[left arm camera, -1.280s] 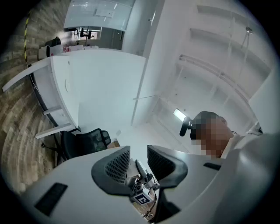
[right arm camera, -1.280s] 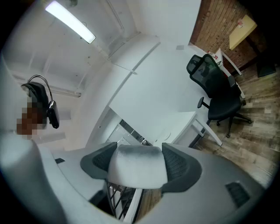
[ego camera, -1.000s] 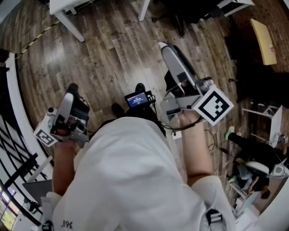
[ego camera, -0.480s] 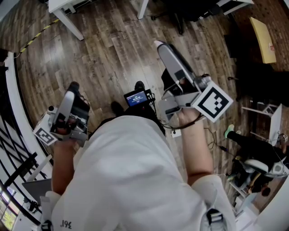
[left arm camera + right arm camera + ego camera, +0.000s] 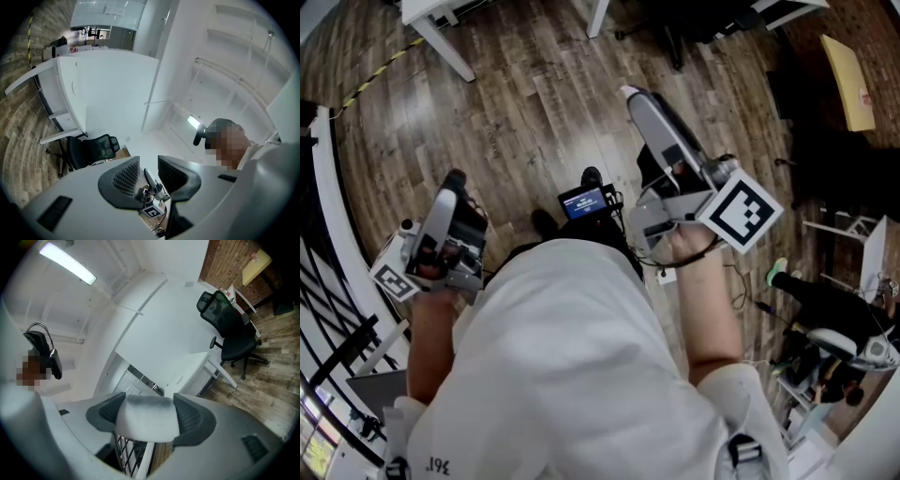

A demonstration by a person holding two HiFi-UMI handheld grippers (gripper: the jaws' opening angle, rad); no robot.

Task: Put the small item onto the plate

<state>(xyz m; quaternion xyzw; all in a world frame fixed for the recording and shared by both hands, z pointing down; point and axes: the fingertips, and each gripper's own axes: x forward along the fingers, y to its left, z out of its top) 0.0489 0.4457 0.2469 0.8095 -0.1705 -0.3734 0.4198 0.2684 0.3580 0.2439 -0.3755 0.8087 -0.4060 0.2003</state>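
Right gripper [image 5: 630, 94] pinches small item [image 5: 146, 423] | left gripper [image 5: 148, 165] spread, empty | I see barely any shift; no plate in view.

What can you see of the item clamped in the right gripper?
The small item is a pale, whitish block with rounded corners and a matte, slightly fuzzy-looking surface, greyer along its top edge. Its material cannot be told. The right gripper is shut on it. The gripper's dark ribbed pads press on both of its sides, and it fills the gap between them. It is held up in the air and touches nothing else.
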